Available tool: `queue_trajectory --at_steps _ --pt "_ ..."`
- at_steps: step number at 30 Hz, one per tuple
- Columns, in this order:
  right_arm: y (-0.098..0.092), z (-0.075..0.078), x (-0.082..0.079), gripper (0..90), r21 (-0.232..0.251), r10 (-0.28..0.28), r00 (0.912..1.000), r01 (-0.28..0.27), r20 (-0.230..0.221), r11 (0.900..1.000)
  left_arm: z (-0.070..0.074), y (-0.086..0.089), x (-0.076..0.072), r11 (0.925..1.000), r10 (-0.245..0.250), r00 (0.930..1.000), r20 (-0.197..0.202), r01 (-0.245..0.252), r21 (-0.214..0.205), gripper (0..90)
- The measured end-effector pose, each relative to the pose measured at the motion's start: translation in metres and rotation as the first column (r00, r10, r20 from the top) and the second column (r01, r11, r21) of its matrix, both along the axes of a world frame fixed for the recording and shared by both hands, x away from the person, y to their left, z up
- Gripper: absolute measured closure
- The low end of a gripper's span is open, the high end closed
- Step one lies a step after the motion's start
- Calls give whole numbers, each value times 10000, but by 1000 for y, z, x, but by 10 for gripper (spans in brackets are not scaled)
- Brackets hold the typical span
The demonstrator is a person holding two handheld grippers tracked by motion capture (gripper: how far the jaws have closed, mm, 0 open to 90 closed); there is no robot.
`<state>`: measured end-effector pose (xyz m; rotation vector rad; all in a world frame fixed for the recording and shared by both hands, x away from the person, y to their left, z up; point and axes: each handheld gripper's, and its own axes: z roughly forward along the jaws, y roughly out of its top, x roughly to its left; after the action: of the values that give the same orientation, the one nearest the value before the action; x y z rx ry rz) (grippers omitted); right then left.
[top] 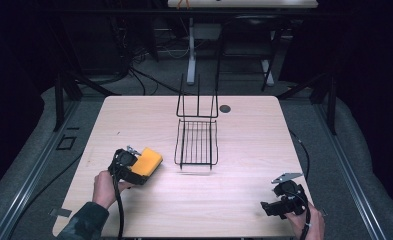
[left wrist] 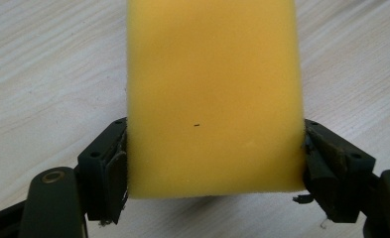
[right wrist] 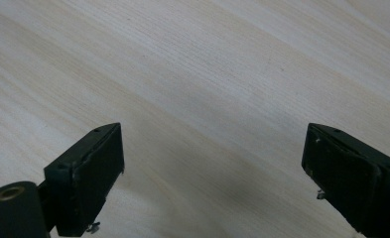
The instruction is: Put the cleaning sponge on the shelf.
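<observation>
A yellow sponge lies at the table's left front, and my left gripper is shut on its near end. In the left gripper view both pads press the sponge from its two sides, just above the wood. At the table's front right corner my right gripper is held open. Its own view shows the two jaws wide apart over bare wood, with nothing between the fingertips.
A black wire rack with an upright back stands in the middle of the light wooden table. A small dark round spot sits behind it. Cables trail from both grippers, and a desk leg stands beyond the far edge.
</observation>
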<state>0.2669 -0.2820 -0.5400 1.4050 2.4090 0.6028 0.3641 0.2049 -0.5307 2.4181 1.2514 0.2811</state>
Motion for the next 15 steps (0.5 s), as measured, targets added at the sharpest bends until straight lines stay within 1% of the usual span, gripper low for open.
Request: queue_trajectory --at_steps 15 --pt "0 0 0 91 -5 9 10000 -9 5 10000 14 1 -4 9999 -146 9994 305 148 -60 229"
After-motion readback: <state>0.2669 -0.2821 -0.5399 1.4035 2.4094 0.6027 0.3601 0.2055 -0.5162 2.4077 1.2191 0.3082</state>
